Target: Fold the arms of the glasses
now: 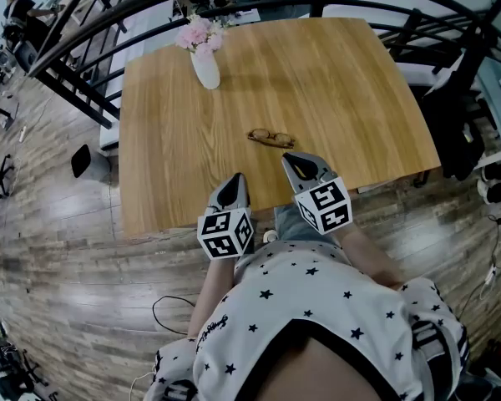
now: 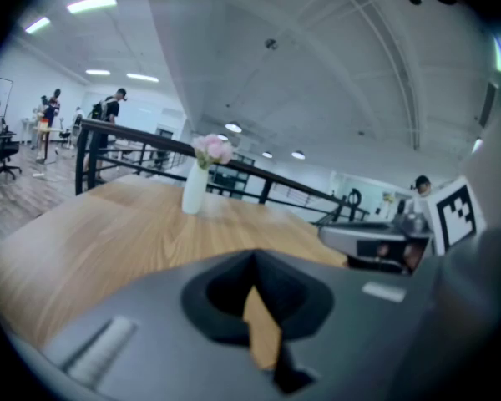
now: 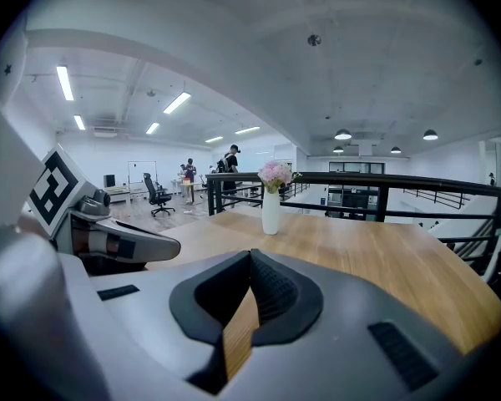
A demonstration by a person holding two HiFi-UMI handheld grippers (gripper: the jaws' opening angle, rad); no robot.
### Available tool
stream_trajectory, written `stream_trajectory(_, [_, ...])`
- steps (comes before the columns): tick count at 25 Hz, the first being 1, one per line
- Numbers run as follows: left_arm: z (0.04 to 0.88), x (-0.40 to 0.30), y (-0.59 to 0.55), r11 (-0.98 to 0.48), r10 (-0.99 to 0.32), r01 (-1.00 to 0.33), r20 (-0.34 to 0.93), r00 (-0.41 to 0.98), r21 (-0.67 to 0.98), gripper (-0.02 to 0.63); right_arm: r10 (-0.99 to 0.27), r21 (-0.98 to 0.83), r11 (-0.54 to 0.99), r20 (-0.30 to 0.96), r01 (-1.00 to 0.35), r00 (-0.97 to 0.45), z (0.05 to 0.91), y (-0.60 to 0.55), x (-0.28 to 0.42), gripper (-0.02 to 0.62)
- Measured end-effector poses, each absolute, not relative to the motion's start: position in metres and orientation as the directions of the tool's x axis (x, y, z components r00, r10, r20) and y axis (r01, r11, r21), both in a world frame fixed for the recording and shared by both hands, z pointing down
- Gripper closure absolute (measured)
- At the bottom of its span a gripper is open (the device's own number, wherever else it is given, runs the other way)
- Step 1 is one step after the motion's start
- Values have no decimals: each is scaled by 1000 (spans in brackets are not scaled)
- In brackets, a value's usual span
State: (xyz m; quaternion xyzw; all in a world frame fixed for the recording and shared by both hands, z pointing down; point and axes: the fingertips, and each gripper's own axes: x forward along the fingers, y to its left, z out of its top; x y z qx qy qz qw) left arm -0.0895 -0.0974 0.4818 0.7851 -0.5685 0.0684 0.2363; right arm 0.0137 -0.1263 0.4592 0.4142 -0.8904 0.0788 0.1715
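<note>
A pair of brown-framed glasses [image 1: 270, 138] lies on the wooden table [image 1: 334, 82], a little nearer than its middle. How its arms are set is too small to tell. My left gripper [image 1: 236, 179] hovers over the near edge, down-left of the glasses, with its jaws shut and empty. To the right, my right gripper [image 1: 287, 157] is also shut and empty, its tip just short of the glasses. The glasses show in neither gripper view. In the left gripper view the left gripper [image 2: 252, 254] is closed tip to tip, as is the right gripper [image 3: 250, 254] in its own view.
A white vase [image 1: 205, 67] of pink flowers [image 1: 199, 33] stands at the table's far left; the vase [image 2: 194, 189] [image 3: 270, 211] shows in both gripper views. A black railing [image 1: 92, 23] runs behind the table. People work at desks far off.
</note>
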Motion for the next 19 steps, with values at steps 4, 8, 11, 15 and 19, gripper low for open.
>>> stream_trajectory(4, [481,-87,-98,-241,-858,-925,381,345,295,600,-711,-8,645,362,-764,-603,456,-127,13,578])
stream_trajectory(8, [482,-85,-99,-239,-856,-925,384,345,297,600,-710,-14,647,352,-762,-610,454,-128,13,578])
stream_trajectory(11, [484,-86,-100,-238,-855,-924,386,346,300,600,-709,-18,649,349,-761,-613,454,-129,12,578])
stream_trajectory(15, [487,-85,-102,-235,-853,-924,391,345,303,600,-708,-25,648,349,-761,-614,456,-131,13,578])
stream_trajectory(19, [486,-86,-104,-232,-853,-924,393,343,304,600,-707,-28,648,350,-761,-615,456,-133,13,578])
